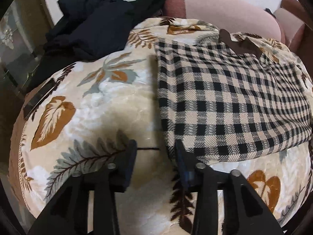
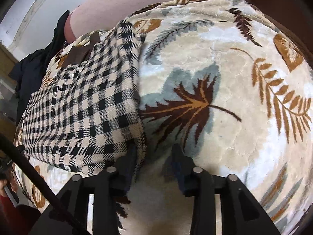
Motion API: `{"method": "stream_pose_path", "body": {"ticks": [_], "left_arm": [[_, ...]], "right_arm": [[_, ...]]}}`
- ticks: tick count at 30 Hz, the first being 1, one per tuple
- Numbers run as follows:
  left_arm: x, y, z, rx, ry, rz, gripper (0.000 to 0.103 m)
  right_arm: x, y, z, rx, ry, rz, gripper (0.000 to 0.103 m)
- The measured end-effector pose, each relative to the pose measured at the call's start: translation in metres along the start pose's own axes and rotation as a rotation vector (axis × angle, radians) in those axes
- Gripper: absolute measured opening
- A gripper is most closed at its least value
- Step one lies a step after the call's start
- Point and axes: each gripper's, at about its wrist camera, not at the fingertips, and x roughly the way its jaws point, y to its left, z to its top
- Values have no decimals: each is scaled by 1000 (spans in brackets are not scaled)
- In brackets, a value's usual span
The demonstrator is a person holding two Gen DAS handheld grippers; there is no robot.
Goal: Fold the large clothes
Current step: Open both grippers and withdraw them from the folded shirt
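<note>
A beige-and-black checked garment (image 1: 225,101) with a brown collar (image 1: 240,45) lies folded and flat on a leaf-patterned blanket (image 1: 101,101). My left gripper (image 1: 156,156) hovers open at the garment's near left corner; its right finger (image 1: 182,156) overlaps the cloth's edge, and only blanket shows in the gap. In the right wrist view the same garment (image 2: 82,107) fills the left side. My right gripper (image 2: 154,160) is open at its near right corner, where the cloth's edge (image 2: 141,146) hangs loosely beside the left finger (image 2: 129,162) with no pad pressing on it.
A heap of dark clothes (image 1: 97,23) lies at the blanket's far left. A pink cushioned sofa back (image 1: 225,5) runs behind. A dark flat object (image 1: 39,98) rests at the blanket's left edge. A hand and a black cable (image 2: 29,166) show at lower left.
</note>
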Motion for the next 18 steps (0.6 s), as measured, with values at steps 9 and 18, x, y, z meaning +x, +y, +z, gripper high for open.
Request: {"method": "stream_pose_path", "body": {"ticks": [9,18], "left_arm": [[-30,44,-22,-223,-47,61,46],[-145,33,-72,-351,-302,4,66]], "right_arm": [[-36,-4,0,23,-140,-129,52],[-101,34,-43,-1,-434,-97,60]]}}
